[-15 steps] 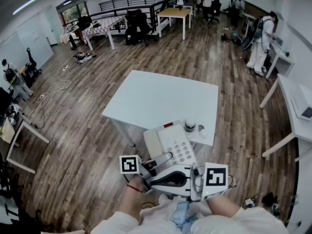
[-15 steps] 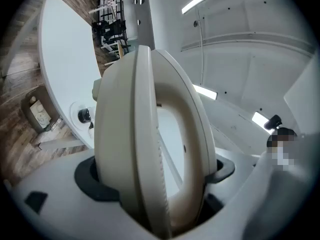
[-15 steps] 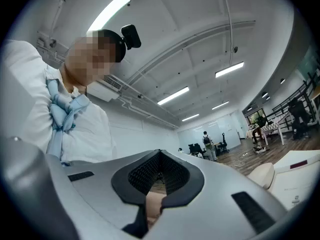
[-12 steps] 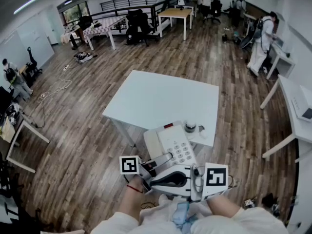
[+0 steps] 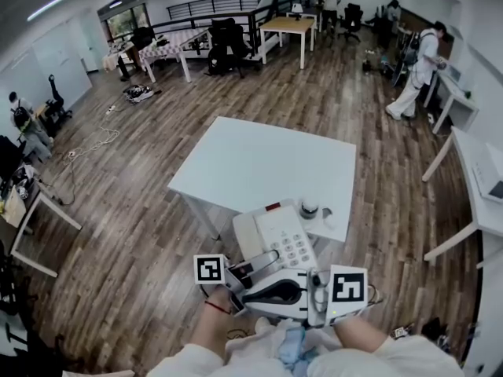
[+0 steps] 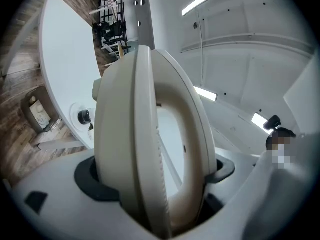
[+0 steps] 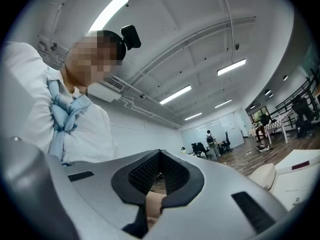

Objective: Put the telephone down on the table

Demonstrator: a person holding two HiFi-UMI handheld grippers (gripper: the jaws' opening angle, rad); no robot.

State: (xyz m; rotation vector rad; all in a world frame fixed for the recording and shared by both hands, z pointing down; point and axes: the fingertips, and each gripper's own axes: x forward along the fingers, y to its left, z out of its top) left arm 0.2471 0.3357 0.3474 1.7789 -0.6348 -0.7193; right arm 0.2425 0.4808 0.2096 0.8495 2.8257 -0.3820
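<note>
The cream telephone [image 5: 279, 230], with its keypad facing up, hangs at the near edge of the white table [image 5: 259, 159]. My left gripper [image 5: 255, 264] is shut on its near end. In the left gripper view the jaws stand wide, pressing the telephone's [image 6: 150, 149] body on one side and its curved handset on the other. I cannot tell whether the telephone touches the table [image 6: 65, 59]. My right gripper [image 5: 245, 293] lies just below it, pointing left toward my left wrist. Its jaws [image 7: 159, 176] are shut with nothing between them.
A small dark-capped jar [image 5: 307, 206] and a white item [image 5: 326, 214] sit at the table's near right corner, beside the telephone. Wooden floor surrounds the table. Other tables, chairs and several people stand far off at the room's edges.
</note>
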